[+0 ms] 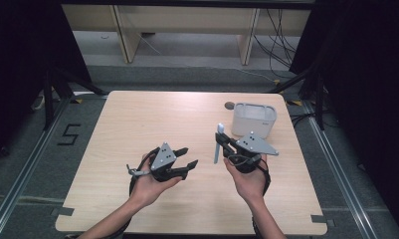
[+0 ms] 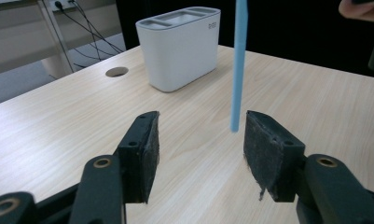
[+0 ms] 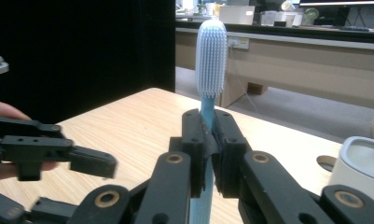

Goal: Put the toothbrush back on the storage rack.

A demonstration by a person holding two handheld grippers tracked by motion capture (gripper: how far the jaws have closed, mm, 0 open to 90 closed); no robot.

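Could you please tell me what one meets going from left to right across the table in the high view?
Left gripper, jaws open → light blue toothbrush, held upright in the right gripper → white holder toward the table's far right corner.

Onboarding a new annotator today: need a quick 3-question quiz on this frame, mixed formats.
1. True or false: the left gripper is shut on the toothbrush.
2. Multiple choice: the toothbrush in the right gripper is held A) flat on the table, B) upright with bristles up, C) bristles down inside the white holder.
3. Fill in: the round hole in the table lies beside the white ____.

Key
1. False: its jaws stand open, and the handle's lower end hangs free between them.
2. B.
3. holder.
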